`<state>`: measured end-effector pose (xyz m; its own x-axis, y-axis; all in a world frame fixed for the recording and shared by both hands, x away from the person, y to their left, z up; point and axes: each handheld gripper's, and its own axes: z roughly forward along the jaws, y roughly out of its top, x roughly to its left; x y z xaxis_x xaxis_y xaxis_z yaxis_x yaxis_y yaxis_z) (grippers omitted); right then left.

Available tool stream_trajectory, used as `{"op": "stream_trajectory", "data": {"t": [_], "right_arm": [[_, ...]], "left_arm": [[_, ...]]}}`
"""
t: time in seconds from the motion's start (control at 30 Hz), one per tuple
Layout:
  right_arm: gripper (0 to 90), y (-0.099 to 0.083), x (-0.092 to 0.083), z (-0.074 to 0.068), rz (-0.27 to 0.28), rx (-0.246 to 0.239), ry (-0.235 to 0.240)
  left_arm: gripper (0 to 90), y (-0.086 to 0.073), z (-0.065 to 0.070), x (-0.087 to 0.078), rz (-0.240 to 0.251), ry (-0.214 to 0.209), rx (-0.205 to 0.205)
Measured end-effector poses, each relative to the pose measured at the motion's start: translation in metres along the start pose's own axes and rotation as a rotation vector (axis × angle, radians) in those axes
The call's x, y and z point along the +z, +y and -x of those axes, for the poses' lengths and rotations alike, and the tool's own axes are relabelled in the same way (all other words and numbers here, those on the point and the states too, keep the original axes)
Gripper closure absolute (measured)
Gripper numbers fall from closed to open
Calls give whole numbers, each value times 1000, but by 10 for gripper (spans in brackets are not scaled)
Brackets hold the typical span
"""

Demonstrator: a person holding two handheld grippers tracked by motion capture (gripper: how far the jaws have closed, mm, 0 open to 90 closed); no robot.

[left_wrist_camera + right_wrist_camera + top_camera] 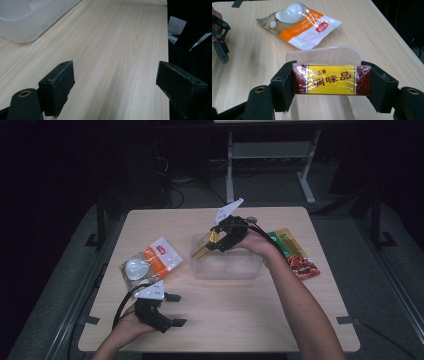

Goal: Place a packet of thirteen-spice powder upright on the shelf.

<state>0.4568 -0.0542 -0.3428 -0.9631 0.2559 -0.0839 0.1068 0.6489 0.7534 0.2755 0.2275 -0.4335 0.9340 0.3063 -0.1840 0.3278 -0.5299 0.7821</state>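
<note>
My right gripper (331, 80) is shut on a small yellow and dark red box (331, 79) wrapped in clear film, a jaw pressing on each end. In the high view that right gripper (216, 241) holds the box (202, 245) over the left end of a clear plastic tub (227, 266) in the table's middle. My left gripper (174, 309) rests low near the front left of the table, jaws wide apart with nothing between them. In the left gripper view my left gripper (115, 82) shows bare wood between its pads.
An orange and white snack bag (150, 261) lies on the table left of the tub. A green and gold packet (285, 242) and a red packet (302, 267) lie to the tub's right. The table's right edge (167, 50) runs close to the left gripper's right jaw.
</note>
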Motion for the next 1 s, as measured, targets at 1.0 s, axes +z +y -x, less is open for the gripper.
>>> {"op": "stream_trajectory", "data": {"t": [1.0], "right_arm": [[312, 26, 34, 0, -11, -62, 43]], "left_arm": [[146, 1, 2, 5, -19, -17, 17]]}}
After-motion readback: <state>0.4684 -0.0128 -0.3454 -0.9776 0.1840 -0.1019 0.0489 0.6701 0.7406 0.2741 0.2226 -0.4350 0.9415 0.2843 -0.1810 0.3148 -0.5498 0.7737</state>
